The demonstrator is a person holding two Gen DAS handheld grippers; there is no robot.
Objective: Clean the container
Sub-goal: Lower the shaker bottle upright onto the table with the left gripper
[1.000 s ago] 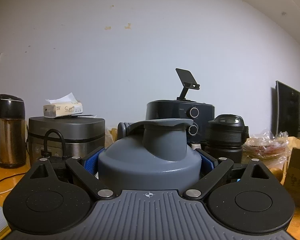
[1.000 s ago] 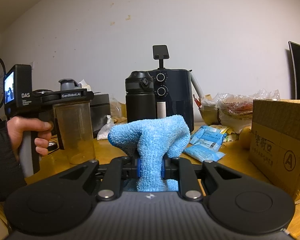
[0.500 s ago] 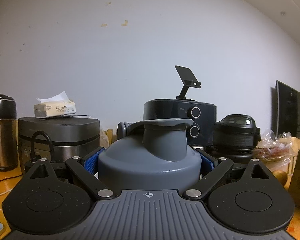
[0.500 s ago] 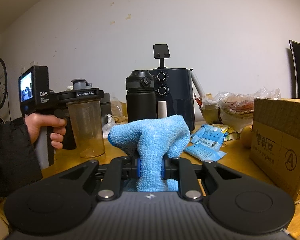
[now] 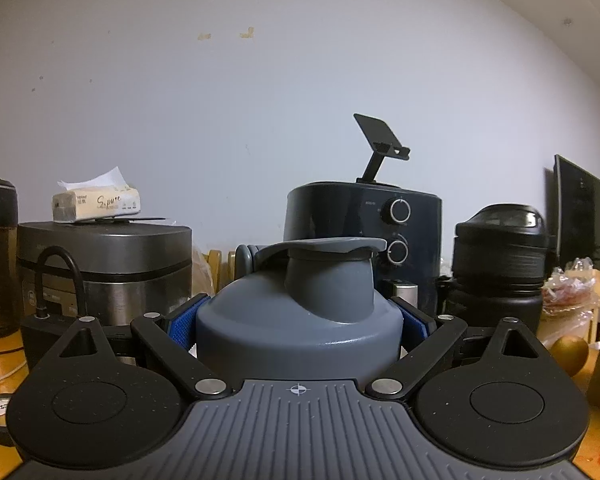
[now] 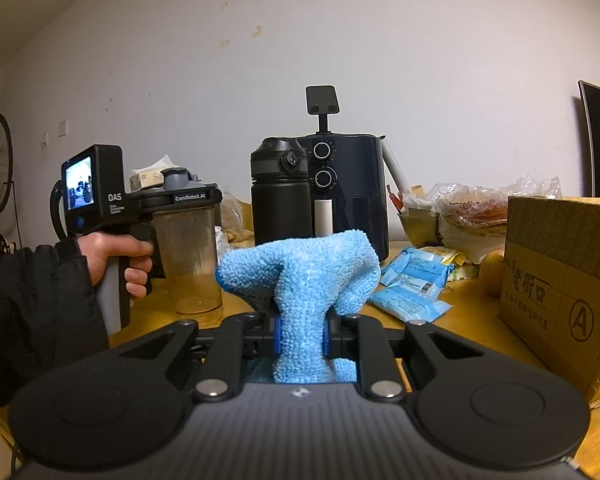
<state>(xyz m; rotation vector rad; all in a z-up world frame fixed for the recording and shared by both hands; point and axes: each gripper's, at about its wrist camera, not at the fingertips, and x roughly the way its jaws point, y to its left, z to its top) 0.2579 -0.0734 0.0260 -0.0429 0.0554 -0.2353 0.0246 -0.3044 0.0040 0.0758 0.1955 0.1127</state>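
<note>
My left gripper point(image 5: 299, 322) is shut on a shaker bottle, its blue pads pressing both sides of the grey lid point(image 5: 300, 344). In the right wrist view a hand point(image 6: 116, 256) holds the left gripper point(image 6: 180, 200) level, left of centre. The bottle's clear, empty body point(image 6: 192, 256) hangs upright below it. Its base is close to the wooden table point(image 6: 472, 320), and I cannot tell whether it touches. My right gripper point(image 6: 300, 332) is shut on a fluffy blue cloth point(image 6: 300, 268), which bulges up above the fingers. The cloth and the bottle are apart, the bottle to the left.
A dark air fryer point(image 6: 348, 184) and a black flask point(image 6: 280, 196) stand at the back. A cardboard box point(image 6: 560, 280) sits at the right, with blue packets point(image 6: 412, 280) beside it. A rice cooker point(image 5: 108, 264) with a tissue pack point(image 5: 96, 200) stands on the left.
The left gripper has carried the bottle to the right, closer to the cloth, and a little lower. The right gripper and the cloth have stayed still.
</note>
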